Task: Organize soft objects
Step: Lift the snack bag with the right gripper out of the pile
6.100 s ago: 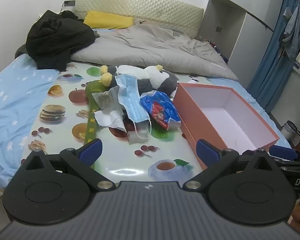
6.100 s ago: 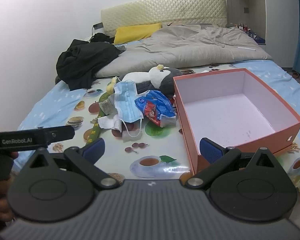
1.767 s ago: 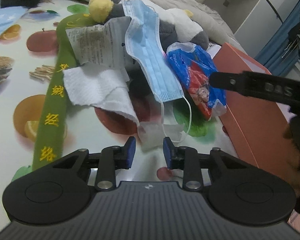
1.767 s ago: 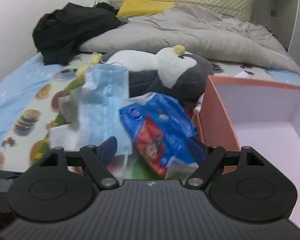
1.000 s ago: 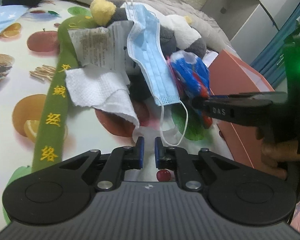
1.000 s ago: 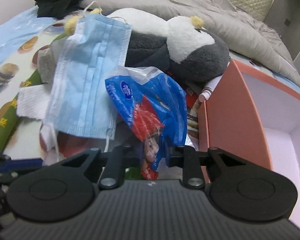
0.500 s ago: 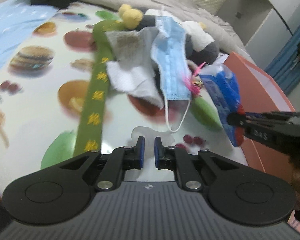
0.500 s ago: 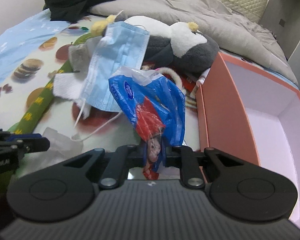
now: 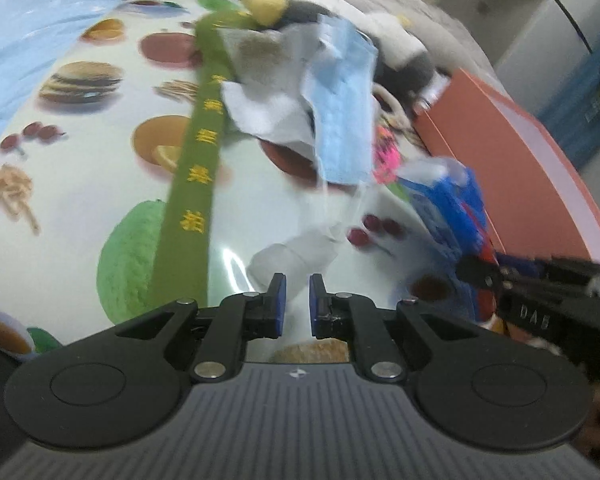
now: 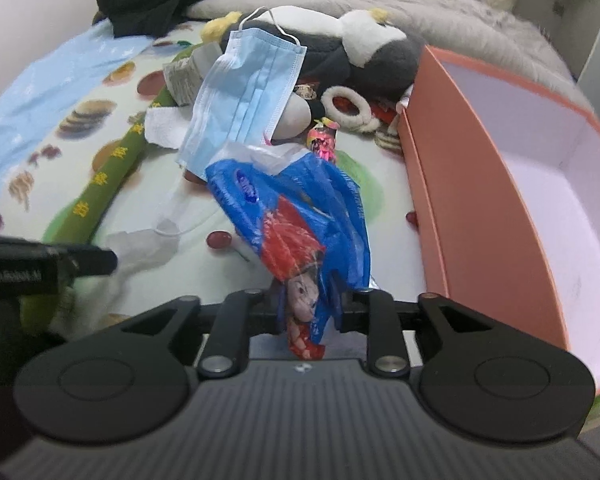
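The right claw [image 10: 309, 307] holds a crinkly blue-and-red plastic snack bag [image 10: 296, 220] between its jaws; those jaws have just been opening, yet the bag's lower end sits pinched between them and hangs lifted, just left of the open salmon-pink cardboard box [image 10: 480, 184]. The left claw [image 9: 295, 295] is nearly clenched on a thin clear plastic scrap [image 9: 296, 258], which trails up from between its blue pads over the glossy food-print cloth [image 9: 80, 184] spread on the bed. To do this step well, the right hand probably needs to carry the bag fully over the box's near wall before letting go, since the film is light and could catch on the rim or slide back onto the cloth; the loosening grip risks dropping it short. The left hand should lift its scrap clear of the white ear loop of the pale blue pleated face mask [image 10: 244, 92], which lies close to it. The box looks empty, its pale lining bare. The grey-and-white plush penguin [image 10: 340, 48], the mask and a long green band with yellow characters [image 9: 198, 168] lie outside it.
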